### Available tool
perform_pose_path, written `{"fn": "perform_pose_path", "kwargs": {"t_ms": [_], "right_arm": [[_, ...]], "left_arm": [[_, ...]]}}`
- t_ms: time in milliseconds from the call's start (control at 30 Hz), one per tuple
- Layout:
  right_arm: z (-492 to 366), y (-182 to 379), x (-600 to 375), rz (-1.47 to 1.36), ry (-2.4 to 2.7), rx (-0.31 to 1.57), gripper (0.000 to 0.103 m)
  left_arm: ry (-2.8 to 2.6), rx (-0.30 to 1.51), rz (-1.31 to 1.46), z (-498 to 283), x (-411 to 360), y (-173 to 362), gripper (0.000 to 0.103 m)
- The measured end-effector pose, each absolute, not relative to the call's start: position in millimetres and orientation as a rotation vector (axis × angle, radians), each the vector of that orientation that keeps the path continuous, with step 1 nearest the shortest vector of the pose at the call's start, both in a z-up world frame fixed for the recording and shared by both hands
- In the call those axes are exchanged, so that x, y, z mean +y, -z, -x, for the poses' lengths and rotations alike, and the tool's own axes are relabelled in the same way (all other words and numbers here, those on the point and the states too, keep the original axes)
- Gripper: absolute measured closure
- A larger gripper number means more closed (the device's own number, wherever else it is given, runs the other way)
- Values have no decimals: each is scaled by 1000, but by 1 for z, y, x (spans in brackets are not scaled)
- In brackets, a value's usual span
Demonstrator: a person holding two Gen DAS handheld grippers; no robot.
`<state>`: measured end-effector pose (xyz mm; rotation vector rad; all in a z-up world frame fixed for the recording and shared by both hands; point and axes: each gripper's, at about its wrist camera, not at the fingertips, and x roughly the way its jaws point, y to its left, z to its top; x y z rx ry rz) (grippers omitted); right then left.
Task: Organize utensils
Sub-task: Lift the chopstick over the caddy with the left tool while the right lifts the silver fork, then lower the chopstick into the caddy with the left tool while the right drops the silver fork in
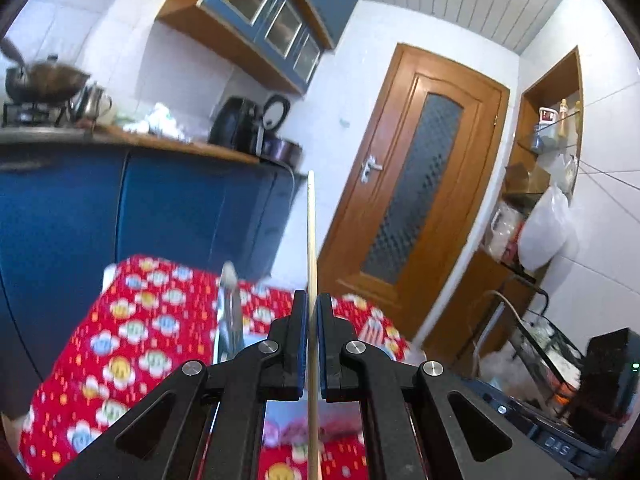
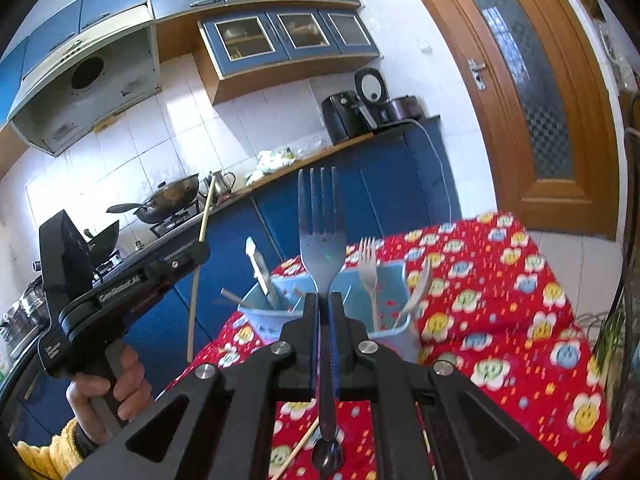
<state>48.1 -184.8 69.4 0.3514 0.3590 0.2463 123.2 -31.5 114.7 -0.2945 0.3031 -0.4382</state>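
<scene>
My left gripper (image 1: 313, 304) is shut on a thin wooden chopstick (image 1: 311, 232) that stands upright between its blue pads. It also shows in the right wrist view (image 2: 200, 246), held up at the left with the chopstick (image 2: 205, 216). My right gripper (image 2: 329, 300) is shut on a metal fork (image 2: 322, 224), tines up, just in front of a light blue utensil holder (image 2: 392, 330). The holder contains a knife (image 2: 262, 272), a second fork (image 2: 369, 268) and a spoon (image 2: 420, 284). Another chopstick (image 2: 298, 446) lies on the cloth under my right gripper.
The table has a red patterned cloth (image 2: 500, 320). Blue cabinets (image 1: 120, 200) and a counter with a wok (image 2: 170, 196), kettle and appliances stand behind. A wooden door (image 1: 416, 184) is at the right. Shelves with bags (image 1: 544, 228) stand beside the door.
</scene>
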Motion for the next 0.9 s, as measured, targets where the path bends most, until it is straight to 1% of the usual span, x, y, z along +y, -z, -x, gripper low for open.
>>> {"fn": "perform_pose_path", "kwargs": {"t_ms": [267, 533, 900], "right_arm": [[-79, -80, -193, -297, -207, 299, 97], [-116, -76, -196, -245, -185, 257, 97], [-141, -52, -186, -182, -190, 300, 96]], "left_arm": [[335, 238, 274, -154, -57, -114, 99], [237, 148, 222, -169, -76, -100, 99], [216, 193, 188, -179, -74, -71, 98]]}}
